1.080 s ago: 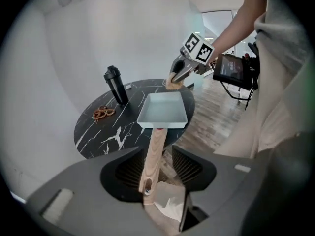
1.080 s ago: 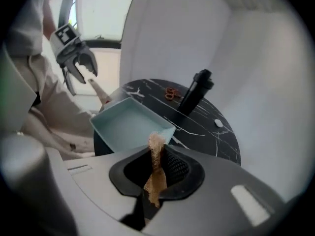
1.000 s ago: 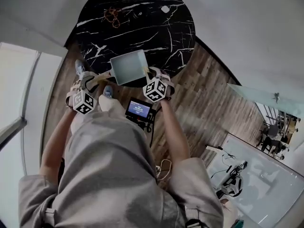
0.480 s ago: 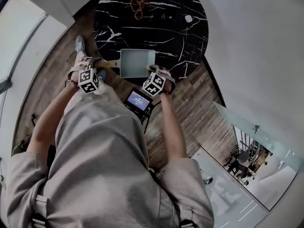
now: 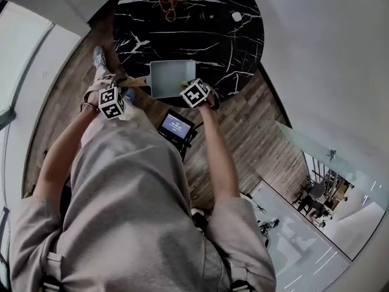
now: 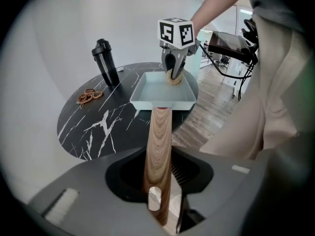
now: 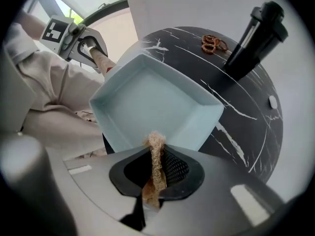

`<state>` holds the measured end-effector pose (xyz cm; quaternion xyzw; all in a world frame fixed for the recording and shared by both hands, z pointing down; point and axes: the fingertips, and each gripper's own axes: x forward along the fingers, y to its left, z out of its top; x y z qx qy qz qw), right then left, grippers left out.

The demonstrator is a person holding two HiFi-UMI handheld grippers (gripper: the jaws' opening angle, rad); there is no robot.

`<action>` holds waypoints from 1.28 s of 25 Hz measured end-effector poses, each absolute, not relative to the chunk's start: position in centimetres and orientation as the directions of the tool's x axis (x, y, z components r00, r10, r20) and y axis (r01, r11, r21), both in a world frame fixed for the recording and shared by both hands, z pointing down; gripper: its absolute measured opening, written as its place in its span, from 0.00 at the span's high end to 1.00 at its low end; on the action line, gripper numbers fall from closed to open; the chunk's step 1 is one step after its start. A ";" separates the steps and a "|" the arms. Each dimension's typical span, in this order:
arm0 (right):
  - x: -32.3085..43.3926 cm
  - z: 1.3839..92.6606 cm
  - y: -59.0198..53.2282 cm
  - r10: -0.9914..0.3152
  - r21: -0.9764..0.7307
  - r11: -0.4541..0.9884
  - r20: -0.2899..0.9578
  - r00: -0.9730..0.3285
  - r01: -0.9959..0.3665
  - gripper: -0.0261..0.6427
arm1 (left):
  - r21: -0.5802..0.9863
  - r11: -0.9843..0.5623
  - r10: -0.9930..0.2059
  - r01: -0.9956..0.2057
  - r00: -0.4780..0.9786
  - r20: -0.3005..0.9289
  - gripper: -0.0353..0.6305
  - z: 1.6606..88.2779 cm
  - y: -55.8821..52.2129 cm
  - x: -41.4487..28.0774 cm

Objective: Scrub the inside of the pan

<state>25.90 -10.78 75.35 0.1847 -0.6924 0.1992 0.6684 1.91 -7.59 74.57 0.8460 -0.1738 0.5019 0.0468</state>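
Observation:
A pale blue square pan (image 5: 172, 78) lies at the near edge of the round black marble table (image 5: 213, 41). Its wooden handle (image 6: 158, 151) sticks out toward me and runs between the jaws of my left gripper (image 6: 160, 200). Those jaws are closing, and a thin gap still shows beside the handle. My right gripper (image 7: 156, 181) is shut on a tan fibrous scrub pad (image 7: 156, 156). The pad hangs over the pan's near right rim, just above the inside of the pan (image 7: 152, 107). In the left gripper view the scrub pad (image 6: 173, 77) dips into the far side of the pan (image 6: 162, 90).
A black bottle (image 6: 106, 63) and a brown bead string (image 6: 89, 96) are at the table's far side, with a small white object (image 5: 237, 16) near them. A lit screen device (image 5: 176, 126) sits on a stand by my legs, over wooden floor.
My right gripper has shifted forward with the pad, from beside the pan's near corner to over its rim. The left gripper stays at the handle.

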 end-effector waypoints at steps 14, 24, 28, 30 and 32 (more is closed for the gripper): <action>22.5 75.9 -9.3 0.041 -0.095 0.842 0.993 -0.112 -0.530 0.90 | -0.076 -0.940 -0.206 -0.334 0.374 0.904 0.78 75.2 -7.2 1.8; 17.5 76.6 -8.2 0.158 -0.260 0.813 0.959 -0.233 -0.520 0.90 | 0.013 -0.931 -0.128 -0.365 0.360 0.924 0.78 75.9 -6.0 1.7; 15.0 76.7 -7.3 0.221 -0.335 0.797 0.936 -0.274 -0.502 0.89 | 0.061 -0.922 -0.091 -0.381 0.369 0.925 0.78 75.9 -5.7 1.8; 14.2 76.8 -7.1 0.242 -0.355 0.795 0.929 -0.280 -0.492 0.89 | 0.072 -0.920 -0.083 -0.386 0.371 0.925 0.78 75.9 -5.7 1.8; 13.9 76.8 -6.9 0.253 -0.358 0.796 0.929 -0.269 -0.489 0.89 | 0.078 -0.917 -0.081 -0.391 0.374 0.924 0.78 76.0 -5.6 1.8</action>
